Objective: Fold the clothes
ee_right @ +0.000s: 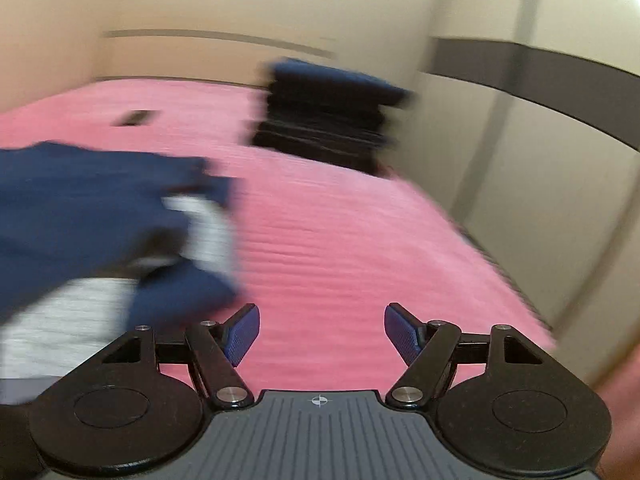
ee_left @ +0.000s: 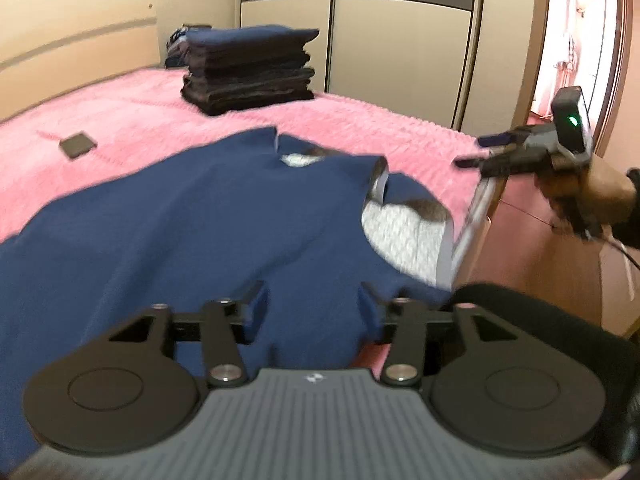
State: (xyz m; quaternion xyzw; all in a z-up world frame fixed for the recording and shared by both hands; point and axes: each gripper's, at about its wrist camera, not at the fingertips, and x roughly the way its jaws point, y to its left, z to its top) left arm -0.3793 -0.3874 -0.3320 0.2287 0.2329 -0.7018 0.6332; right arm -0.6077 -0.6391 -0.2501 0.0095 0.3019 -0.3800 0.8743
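Two wrist views show one bed scene. From the left wrist camera, the left gripper (ee_left: 312,304) sits at the bottom centre of the frame, its two blue-padded fingers spread apart with a raised fold of the navy blue knit garment (ee_left: 180,232) bunched between them; whether the pads actually press the cloth cannot be told. The garment lies spread over the fuzzy pink bedspread (ee_left: 140,108), filling the middle and lower left of the frame, with its pale grey lining (ee_left: 404,232) turned out at centre right near the bed's edge. At upper centre, a tall stack of folded dark clothes (ee_left: 248,68) topped by a navy piece stands on the bedspread, well apart from the garment. A small flat dark square object (ee_left: 78,145) rests on the pink cover at left. At the right edge, a person's hand (ee_left: 580,196) holds the right gripper (ee_left: 476,152) just off the bed's corner, its fingers apart and gripping nothing.

From the right wrist camera, heavily blurred, the right gripper (ee_right: 322,332) sits at bottom centre with its blue pads wide apart over bare pink bedspread (ee_right: 360,240). The navy garment (ee_right: 100,200) with its grey lining (ee_right: 60,320) lies at left, beside the left pad. The folded stack (ee_right: 328,116) stands at upper centre.
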